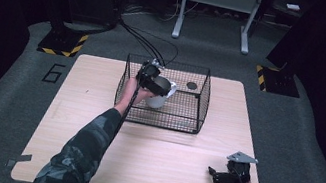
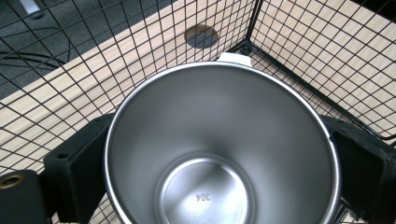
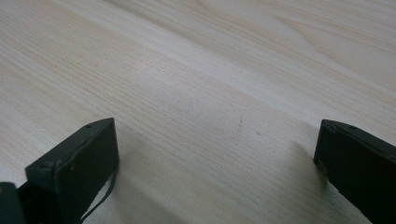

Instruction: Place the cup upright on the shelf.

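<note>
Where the wire basket [image 1: 202,101] stands at the far middle of the wooden table [image 1: 93,130], the left gripper [image 1: 153,82] reaches in over its near-left wall and holds a metal cup [image 1: 160,92], its two black jaws pressed against opposite sides of the cup's wall just under the rim. From the left gripper view the cup [image 2: 219,140] is a round steel vessel with a brushed, dull-shining inside that narrows toward a flat bottom, where the small mark "304" is stamped; its rim is thin and bright, and a small white tab [image 2: 235,58] sticks out at the far edge. In the high view its outside looks white. Whether the cup rests on the basket's floor or hangs just above it cannot be told. A dark round spot [image 2: 201,36] shows on the table beyond the cup, seen through the mesh. The right gripper [image 1: 220,177] lies low at the near-right corner of the table, well apart from the basket, its jaws spread wide with nothing but bare wood between them.
</note>
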The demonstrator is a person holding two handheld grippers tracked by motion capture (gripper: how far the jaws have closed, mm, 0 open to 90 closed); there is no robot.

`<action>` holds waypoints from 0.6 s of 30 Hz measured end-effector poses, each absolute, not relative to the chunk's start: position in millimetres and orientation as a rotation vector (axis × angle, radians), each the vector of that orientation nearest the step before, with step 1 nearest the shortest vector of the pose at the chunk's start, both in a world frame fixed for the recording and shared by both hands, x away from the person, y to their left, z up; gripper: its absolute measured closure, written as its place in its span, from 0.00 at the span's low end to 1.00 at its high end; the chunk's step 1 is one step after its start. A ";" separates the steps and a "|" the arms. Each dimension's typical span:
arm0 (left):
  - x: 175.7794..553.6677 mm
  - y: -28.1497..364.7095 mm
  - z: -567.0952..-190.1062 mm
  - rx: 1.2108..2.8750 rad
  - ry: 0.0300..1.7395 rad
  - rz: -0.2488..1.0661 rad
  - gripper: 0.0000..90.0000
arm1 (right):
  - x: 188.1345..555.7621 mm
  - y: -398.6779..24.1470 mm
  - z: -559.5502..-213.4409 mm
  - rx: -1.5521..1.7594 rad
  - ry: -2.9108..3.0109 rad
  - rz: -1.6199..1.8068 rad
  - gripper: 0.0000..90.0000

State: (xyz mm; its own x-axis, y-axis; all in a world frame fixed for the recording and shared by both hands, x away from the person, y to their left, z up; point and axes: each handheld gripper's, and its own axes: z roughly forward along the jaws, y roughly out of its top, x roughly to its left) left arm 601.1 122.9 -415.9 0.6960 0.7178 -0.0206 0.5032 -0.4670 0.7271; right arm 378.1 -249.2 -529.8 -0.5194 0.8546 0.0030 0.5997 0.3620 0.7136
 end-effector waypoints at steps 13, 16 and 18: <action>604.7 112.6 -423.0 2.187 0.918 0.358 0.07 | 378.2 -249.2 -529.8 1.272 2.259 0.951 0.00; 605.7 109.8 -423.8 2.189 0.921 0.355 0.07 | 378.2 -249.2 -529.8 1.271 2.260 0.951 0.00; 606.2 108.3 -423.3 2.195 0.917 0.354 0.07 | 378.2 -249.3 -529.8 1.271 2.260 0.951 0.00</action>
